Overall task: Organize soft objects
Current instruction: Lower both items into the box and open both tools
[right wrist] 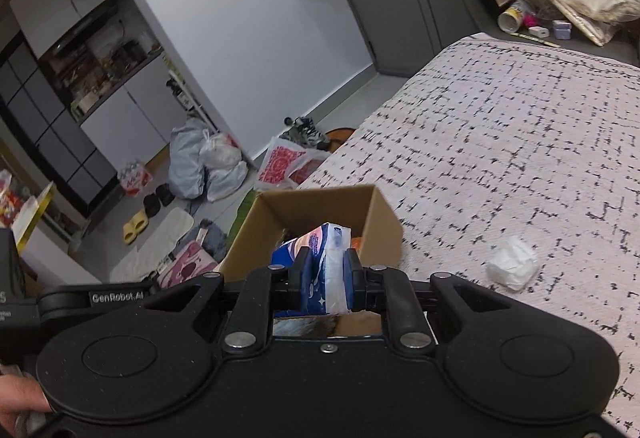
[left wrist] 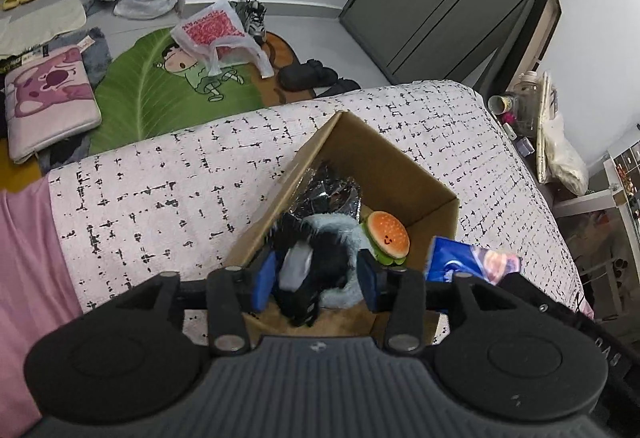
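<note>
Both grippers sit over the box (left wrist: 394, 174) near the bed's (left wrist: 160, 174) foot edge. My left gripper (left wrist: 316, 280), jaws part-open, straddles the furry toy (left wrist: 320, 258) without pressing it. My right gripper (right wrist: 327, 280), jaws clamped on the tissue pack (right wrist: 326, 262), hangs just above the box's near rim, pack's long axis pointing in.

left gripper (left wrist: 316, 278) above open cardboard box (left wrist: 412, 178) on the patterned bed cover (left wrist: 160, 178). jaws apart; black and pale-blue plush toy (left wrist: 320, 258) lies between the blue pads (left wrist: 262, 284), contact with pads unclear. inside the box: burger plush (left wrist: 386, 236) just beside the toy, crinkled silver foil item (left wrist: 332, 192) behind. blue tissue pack (left wrist: 468, 260) at box's right edge, its holder mostly hidden. green leaf rug (left wrist: 160, 94) on floor beyond.
</note>
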Demonstrator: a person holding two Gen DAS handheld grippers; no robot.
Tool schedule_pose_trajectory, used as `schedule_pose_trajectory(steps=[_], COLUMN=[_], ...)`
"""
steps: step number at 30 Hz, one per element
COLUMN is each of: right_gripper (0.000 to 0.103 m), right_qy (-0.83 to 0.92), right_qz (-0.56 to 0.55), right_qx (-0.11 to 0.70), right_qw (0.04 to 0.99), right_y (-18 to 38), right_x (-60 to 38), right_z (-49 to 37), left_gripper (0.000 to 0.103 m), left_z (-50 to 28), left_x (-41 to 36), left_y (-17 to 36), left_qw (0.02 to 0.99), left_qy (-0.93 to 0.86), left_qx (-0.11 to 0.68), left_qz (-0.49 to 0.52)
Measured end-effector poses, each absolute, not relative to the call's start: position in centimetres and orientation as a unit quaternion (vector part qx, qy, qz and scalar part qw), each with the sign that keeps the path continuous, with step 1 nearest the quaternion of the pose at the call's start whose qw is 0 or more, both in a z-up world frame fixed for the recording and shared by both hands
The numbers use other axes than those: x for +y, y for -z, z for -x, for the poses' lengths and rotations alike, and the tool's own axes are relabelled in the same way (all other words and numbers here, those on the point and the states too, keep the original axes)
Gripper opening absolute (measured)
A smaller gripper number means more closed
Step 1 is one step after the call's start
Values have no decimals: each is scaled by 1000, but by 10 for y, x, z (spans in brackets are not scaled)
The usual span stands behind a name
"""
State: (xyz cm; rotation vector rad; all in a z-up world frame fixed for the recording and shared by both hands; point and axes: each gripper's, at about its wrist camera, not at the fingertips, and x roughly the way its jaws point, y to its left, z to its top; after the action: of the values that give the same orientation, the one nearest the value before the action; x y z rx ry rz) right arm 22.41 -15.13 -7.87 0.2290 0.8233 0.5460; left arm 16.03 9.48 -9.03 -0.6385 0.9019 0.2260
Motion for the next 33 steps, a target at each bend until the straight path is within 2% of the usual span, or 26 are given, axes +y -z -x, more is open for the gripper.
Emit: schedule_pose_trajectory(steps=[3,9,13,18,22,25,33], right_gripper=[17,17,31,31,33,39,56], right_qy=[-267,-265,-263,-264,-254,-248,-242], right_qz=[-98,-78,-83,-92,-105,-114,-135], right_qx=[400,406,419,416,418,422,418], right_qw=[871,871,865,866,866,865,865], right_y=[82,86,87,82,81,81,72], right_x=[-142,-132,-132,-139,-150,-161,-188], right_z=[-223,-223,-224,-222,-222,-223,-223], left_gripper=[54,56,56,59,66,74,77], left_z=[-161,-163,-166,-171,-171,-169,-166], left_x=[99,105,102,91,79,67,37], left_y=[89,88,84,79,73,71,65], left_qw=[847,845,849,856,863,871,875], left_qy=[-114,-112,-111,-102,-96,-89,-81], left_qx=[426,423,422,421,416,411,418], left_qz=[297,307,299,282,269,255,229])
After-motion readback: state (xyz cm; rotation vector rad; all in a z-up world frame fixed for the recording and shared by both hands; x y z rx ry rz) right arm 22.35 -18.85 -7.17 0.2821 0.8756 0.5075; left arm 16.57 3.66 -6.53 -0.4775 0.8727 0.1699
